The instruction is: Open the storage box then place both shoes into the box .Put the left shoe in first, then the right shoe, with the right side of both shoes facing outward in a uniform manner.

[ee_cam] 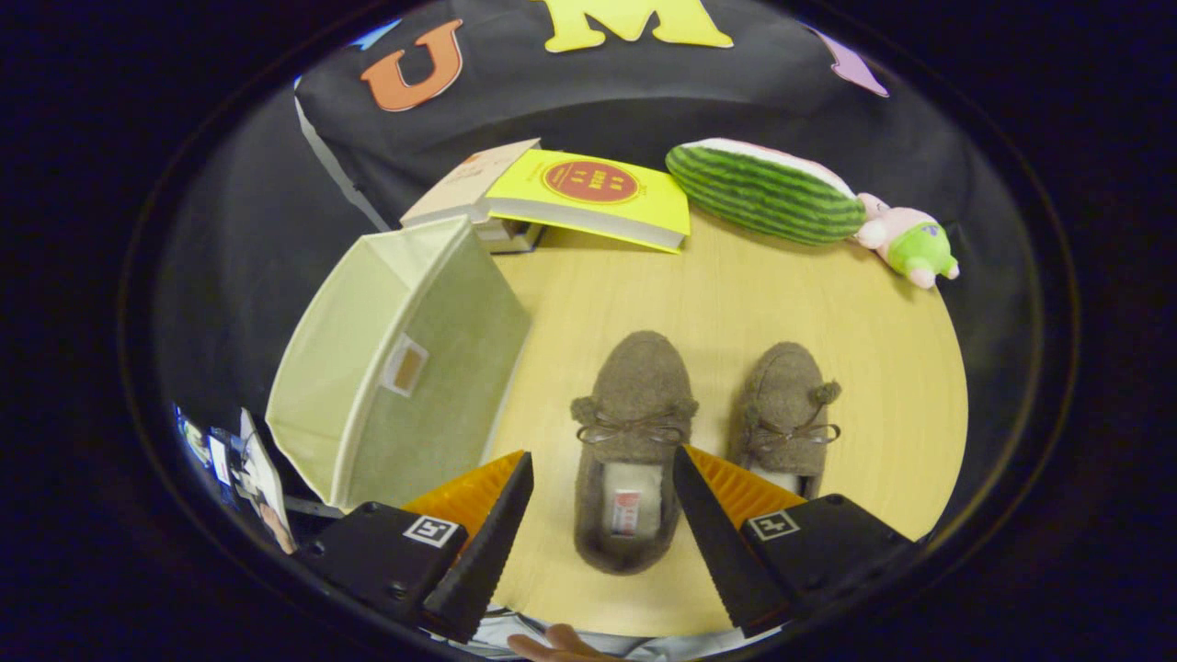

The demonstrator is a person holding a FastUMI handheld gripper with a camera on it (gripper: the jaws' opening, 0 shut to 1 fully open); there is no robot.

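Note:
Two brown fuzzy slippers with bows stand side by side on the wooden table, toes pointing away. The left shoe (631, 450) lies between my fingers, its heel end framed by them; neither finger touches it. The right shoe (786, 414) sits just beyond the right finger (726, 542), which hides its heel. My gripper (602, 464) hangs above the table, open wide. The pale green fabric storage box (395, 368) stands left of the shoes, ahead of the left finger (487, 533), its lid flap closed over the top.
At the back of the round table (736, 303) lie a yellow book (593, 198) on other books, a watermelon plush (763, 188) and a pink and green plush toy (910, 241). A hand (561, 644) shows below the fingers.

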